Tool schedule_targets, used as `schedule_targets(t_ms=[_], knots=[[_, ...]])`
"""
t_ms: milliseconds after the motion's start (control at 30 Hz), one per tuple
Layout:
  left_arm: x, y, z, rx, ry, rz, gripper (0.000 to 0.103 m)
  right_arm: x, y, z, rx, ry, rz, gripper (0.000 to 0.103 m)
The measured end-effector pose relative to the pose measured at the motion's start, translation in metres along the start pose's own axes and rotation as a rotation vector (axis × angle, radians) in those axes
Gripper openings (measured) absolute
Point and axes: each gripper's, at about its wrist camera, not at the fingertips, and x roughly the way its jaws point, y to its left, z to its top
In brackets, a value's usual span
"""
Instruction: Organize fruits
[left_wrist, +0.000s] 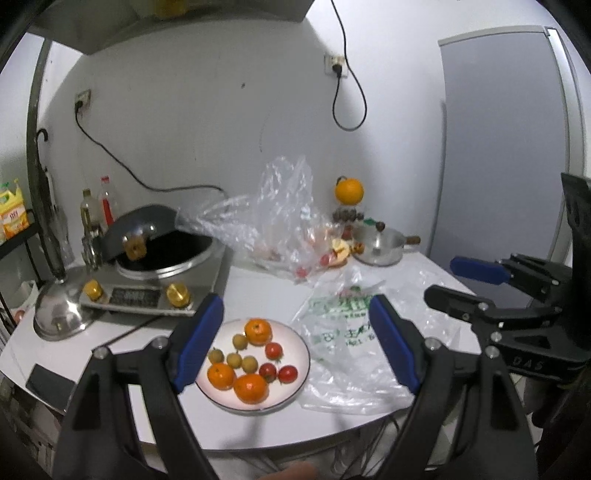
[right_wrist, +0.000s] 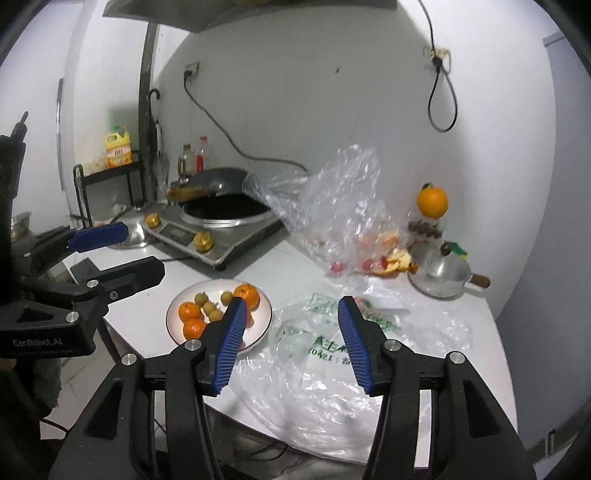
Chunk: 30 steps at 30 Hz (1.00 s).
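Both claws empty and apart, left gripper (left_wrist: 295, 343) wide, right gripper (right_wrist: 291, 343) narrower; risk: snagging the flat bag (right_wrist: 332, 369) nudges the plate (left_wrist: 301, 369); tomatoes (left_wrist: 277, 363) roll off.

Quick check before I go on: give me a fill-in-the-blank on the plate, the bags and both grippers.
The white plate holds ___ oranges.
The left gripper is open and holds ___.
The printed plastic bag lies flat to the ___ of the plate.
The right gripper hangs with open jaws above that ___.

Missing words: three; nothing; right; bag
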Motion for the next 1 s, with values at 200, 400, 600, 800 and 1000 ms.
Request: schedule_targets(t_ms=[200, 400, 600, 800, 1000], knots=[[-0.025, -0.004, 0.020, 0.006, -0.067, 0.015, 0.091, -0.029, -0.002, 0.016, -0.007, -0.075, -0.034, 0.060], [-0.048, -0.013, 0.042, 0.029, -0.126, 0.016, 0.091, -0.052, -0.004, 0.032, -0.017, -0.147, -0.054, 0.063], [-0.066, -0.018, 0.059, 0.034, -0.177, 0.025, 0.091, -0.070, -0.005, 0.045, -0.032, -0.202, -0.070, 0.063], [-0.078, -0.018, 0.074, 0.028, -0.226, 0.044, 0.091, -0.085, -0.007, 0.056, -0.039, -0.255, -0.086, 0.063], [-0.093, -0.023, 0.085, 0.043, -0.276, 0.047, 0.092, -0.099, -0.005, 0.066, -0.052, -0.298, -0.095, 0.063]])
